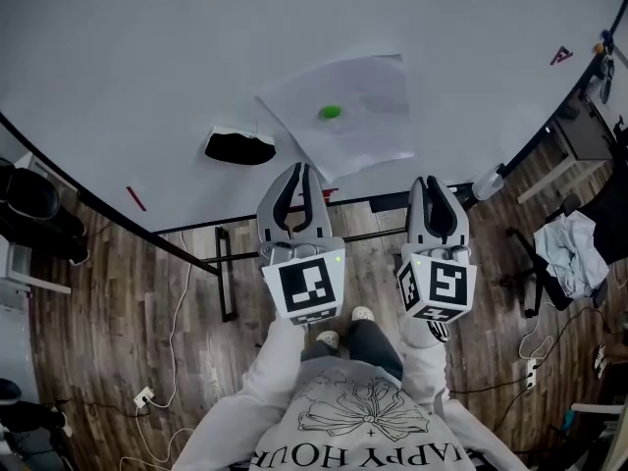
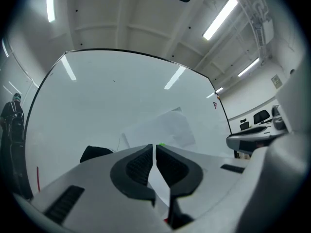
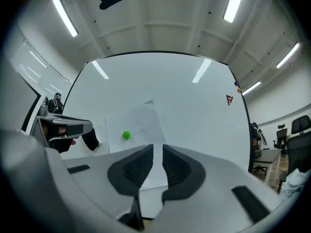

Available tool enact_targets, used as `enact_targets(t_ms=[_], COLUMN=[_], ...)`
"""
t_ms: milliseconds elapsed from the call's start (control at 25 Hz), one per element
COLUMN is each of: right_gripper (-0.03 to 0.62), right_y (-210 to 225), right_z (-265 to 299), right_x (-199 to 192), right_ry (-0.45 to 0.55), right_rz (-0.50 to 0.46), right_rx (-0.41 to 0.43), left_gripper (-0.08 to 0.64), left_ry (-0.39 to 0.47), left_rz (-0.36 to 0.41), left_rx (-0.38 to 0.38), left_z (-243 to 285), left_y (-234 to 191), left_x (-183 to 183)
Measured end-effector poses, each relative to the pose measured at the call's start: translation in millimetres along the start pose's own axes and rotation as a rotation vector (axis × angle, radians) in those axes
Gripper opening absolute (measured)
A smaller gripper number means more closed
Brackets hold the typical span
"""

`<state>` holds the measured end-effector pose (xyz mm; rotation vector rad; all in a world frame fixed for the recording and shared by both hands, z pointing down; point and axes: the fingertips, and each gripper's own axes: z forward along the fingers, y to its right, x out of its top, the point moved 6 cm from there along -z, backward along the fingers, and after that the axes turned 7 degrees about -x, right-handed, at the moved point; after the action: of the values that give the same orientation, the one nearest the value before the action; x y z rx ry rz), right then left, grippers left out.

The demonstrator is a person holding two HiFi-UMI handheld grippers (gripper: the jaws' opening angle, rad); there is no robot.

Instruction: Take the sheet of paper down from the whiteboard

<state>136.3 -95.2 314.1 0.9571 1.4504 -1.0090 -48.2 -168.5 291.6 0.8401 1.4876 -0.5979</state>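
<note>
A white sheet of paper (image 1: 343, 111) hangs tilted on the whiteboard (image 1: 147, 67), pinned by a small green magnet (image 1: 331, 112). My left gripper (image 1: 297, 168) points at the sheet's lower left edge with its jaws shut and nothing between them. My right gripper (image 1: 432, 180) is just below the sheet's lower right corner, jaws a narrow gap apart and empty. In the left gripper view the paper (image 2: 165, 127) and magnet (image 2: 162, 144) lie just past the gripper (image 2: 154, 147). The right gripper view shows the paper (image 3: 138, 123) and magnet (image 3: 126, 135) beyond the gripper (image 3: 158, 147).
A black eraser (image 1: 240, 147) sticks to the board left of the sheet. A red magnet (image 1: 560, 55) sits far right on the board. The board's stand (image 1: 224, 273), cables and a power strip (image 1: 143, 397) are on the wooden floor. An office chair (image 1: 569, 243) stands at the right.
</note>
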Motion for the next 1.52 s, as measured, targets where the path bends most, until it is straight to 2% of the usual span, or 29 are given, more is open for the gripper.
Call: enact_targets(t_ms=[320, 520, 800, 1080, 1520], right_gripper=[0.078, 0.127, 0.141, 0.141, 0.098], right_y=[15.5, 25.8, 22.1, 16.8, 15.0], right_z=[67.3, 106.4, 135.7, 149.8, 158.2], right_x=[-5.6, 0.9, 9.6, 10.3, 5.7], right_ry=[0.008, 0.032, 0.067, 0.061, 0.028], right_rz=[-0.027, -0.086, -0.197, -0.265, -0.301], right_rx=[0.119, 0.219, 0.381, 0.466, 0.567], left_gripper=[0.008, 0.008, 0.008, 0.008, 0.008], left_ry=[-0.033, -0.054, -0.077, -0.092, -0.11], left_rz=[0.027, 0.046, 0.064, 0.085, 0.094], left_rx=[0.068, 0.115, 0.175, 0.209, 0.219], left_z=[47.9, 77.3, 95.8, 103.1, 110.6], left_y=[6.1, 13.5, 19.2, 21.0, 23.1], left_x=[-11.3, -14.6, -18.9, -19.5, -21.2])
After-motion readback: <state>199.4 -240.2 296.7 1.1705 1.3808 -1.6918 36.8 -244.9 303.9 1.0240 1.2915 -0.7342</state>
